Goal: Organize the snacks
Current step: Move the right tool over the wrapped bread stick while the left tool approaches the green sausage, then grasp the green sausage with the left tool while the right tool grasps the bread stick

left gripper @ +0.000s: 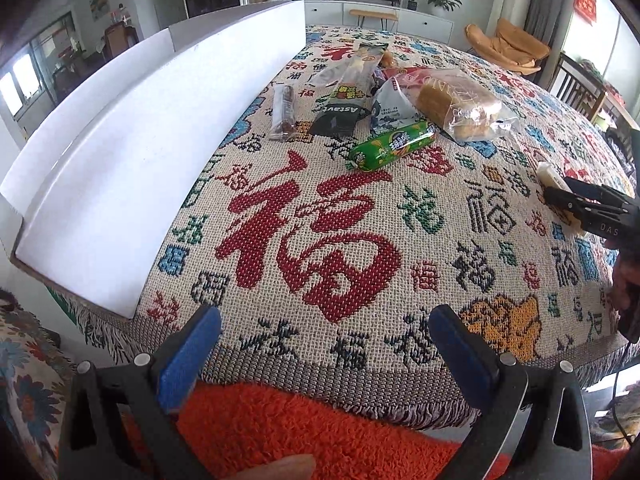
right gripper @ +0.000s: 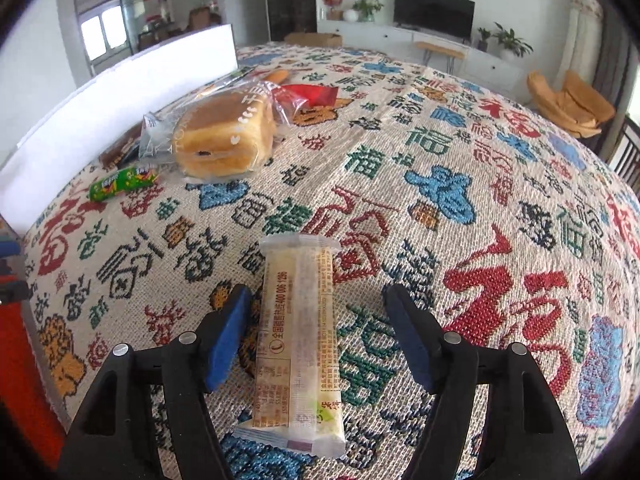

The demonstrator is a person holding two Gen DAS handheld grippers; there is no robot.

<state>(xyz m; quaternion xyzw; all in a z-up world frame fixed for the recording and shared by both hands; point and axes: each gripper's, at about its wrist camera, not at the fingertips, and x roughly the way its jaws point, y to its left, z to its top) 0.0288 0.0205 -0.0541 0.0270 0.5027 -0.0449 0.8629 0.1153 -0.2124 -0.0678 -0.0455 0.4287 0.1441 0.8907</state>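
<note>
Right gripper: jaws spread, pads clear of the wrapper on both sides; nothing pinched.
Cream snack bar: lies flat on the woven cloth, lengthwise between the right gripper's blue pads, printed side up; nearer the left pad than the right.
Left gripper: jaws spread, nothing between them; hovers over the near fringe of the cloth and the orange rug.
Step in hand: by my reading, one bar sits apart from the rest, either just set down or about to be picked up; cannot tell which.
Green packet: lies alone, just in front of the heap.
Snack heap: bagged loaf, dark packet, thin brown stick and a red wrapper bunched together, some overlapping, well beyond the bar.
White box: long, along the left side of the cloth beside the heap; nothing visible in it from here.
Next move, if a pickup: centre the pads over the bar's width and close gently; the wrapper is slippery and thin.
Next move, if a placement: draw back and go for the green packet, the easiest piece to reach.
</note>
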